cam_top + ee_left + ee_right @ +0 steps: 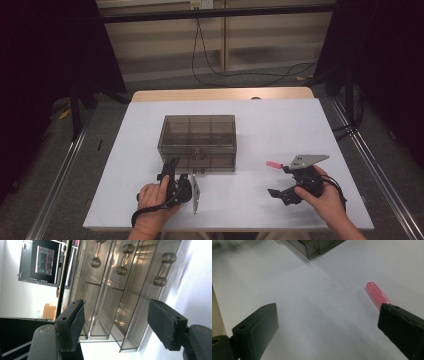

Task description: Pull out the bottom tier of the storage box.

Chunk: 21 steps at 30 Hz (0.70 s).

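Risk of a missed pull — left gripper [172, 165] open and empty before the smoky drawer box [197, 142] mid-table, jaws not around any knob [165, 269]. Right gripper [282, 192] wide, empty near the front right corner; pink tube [273, 164] just ahead — easily rolled away.

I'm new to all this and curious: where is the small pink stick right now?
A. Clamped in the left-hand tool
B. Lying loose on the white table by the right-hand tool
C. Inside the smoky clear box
B: the pink stick lies flat on the white table, beside the open right gripper, untouched.
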Available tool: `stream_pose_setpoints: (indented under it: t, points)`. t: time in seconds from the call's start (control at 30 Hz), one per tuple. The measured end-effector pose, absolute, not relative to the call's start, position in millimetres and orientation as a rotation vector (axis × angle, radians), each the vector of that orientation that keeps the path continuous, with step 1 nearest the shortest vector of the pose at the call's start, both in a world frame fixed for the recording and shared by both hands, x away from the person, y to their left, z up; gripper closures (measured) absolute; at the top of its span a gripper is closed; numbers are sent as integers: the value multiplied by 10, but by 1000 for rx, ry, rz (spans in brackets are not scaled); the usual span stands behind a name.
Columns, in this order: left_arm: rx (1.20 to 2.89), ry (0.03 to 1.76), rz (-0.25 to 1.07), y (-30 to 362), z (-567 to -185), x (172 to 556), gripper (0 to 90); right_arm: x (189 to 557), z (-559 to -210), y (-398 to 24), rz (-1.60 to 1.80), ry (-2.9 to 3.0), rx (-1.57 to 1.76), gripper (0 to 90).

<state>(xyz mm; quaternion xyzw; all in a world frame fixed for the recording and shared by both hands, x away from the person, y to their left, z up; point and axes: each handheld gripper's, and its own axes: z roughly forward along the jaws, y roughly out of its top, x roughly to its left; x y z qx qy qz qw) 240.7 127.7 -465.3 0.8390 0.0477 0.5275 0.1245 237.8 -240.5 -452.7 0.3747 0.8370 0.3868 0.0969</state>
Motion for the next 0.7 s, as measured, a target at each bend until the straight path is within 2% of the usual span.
stream_pose_setpoints:
  t: [0.7]
  points:
    - [2454, 209, 1569, 1473, -4553, 2462, 211, 2370, -4521, -2394, 1151, 2476, 1104, 28]
